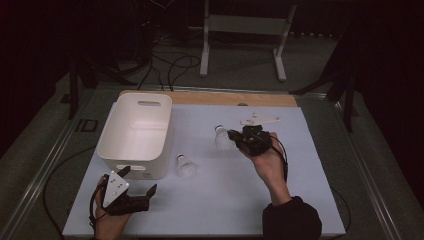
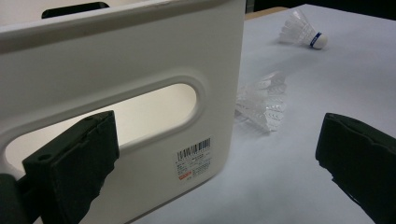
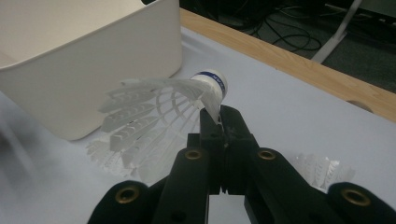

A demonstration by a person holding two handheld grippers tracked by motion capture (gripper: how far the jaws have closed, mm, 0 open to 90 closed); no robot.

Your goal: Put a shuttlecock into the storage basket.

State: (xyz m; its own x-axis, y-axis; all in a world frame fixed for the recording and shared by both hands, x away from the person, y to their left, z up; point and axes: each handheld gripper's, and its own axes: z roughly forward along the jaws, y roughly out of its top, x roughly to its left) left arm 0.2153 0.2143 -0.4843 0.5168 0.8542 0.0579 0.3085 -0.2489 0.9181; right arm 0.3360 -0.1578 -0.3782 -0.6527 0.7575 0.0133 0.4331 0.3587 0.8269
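**Right gripper has a shuttlecock by one feather, bin is the likely drop**

Right gripper (image 3: pixel 219 122): jaws fully closed, pinching the edge of the skirt of a white feathered shuttlecock with a white cork tip and blue band (image 3: pixel 177 109), just behind the cork. Thin pinch on a feather, not around the body, so the shuttle hangs off to the 9 o'clock side of the jaws, cork pointing to about 1 o'clock in the right gripper view. My read: a grab on the only part narrow enough to clamp flat. Weak hold, could twist or slip.

In the high view that gripper (image 1: pixel 231 135) sits mid-table, at about 3 o'clock from the white rectangular plastic bin with cut-out handles (image 1: pixel 134 131). Whether the shuttle is lifted clear of the table or just touching, I can't tell.

Left gripper (image 2: pixel 212 154): jaws wide apart, nothing between them. In the high view it (image 1: pixel 137 181) sits just off the bin's near wall at 6 o'clock. Reads as parked, maybe ready to steady the bin.

A second white feathered shuttlecock (image 1: pixel 185 166) lies on its side on the white table sheet (image 1: pixel 230 200), just beside the bin's near right corner, untouched. A third feathered piece (image 3: pixel 322 169) lies on the sheet at about 4 o'clock from the right jaws, too cut off to read. Bin interior looks empty from what is visible.
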